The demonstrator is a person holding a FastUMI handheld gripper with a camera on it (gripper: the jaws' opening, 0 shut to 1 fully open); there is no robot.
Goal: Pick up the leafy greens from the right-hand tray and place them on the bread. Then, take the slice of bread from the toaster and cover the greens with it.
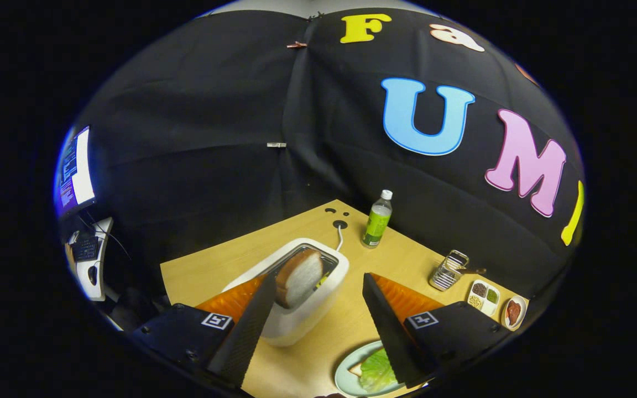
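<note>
On a wooden table [318, 232], a white toaster [302, 309] is standing with a bread slice [300, 277] poking up from its slot. The gripper [318, 323] is hovering open, fingers wide apart and holding nothing. The slice is sitting between them toward eleven o'clock, close beside the left finger [249, 326], its long axis running from seven to one. At five o'clock, a plate [343, 373] is carrying bread topped with greens [375, 371], so the greens step looks done.
</note>
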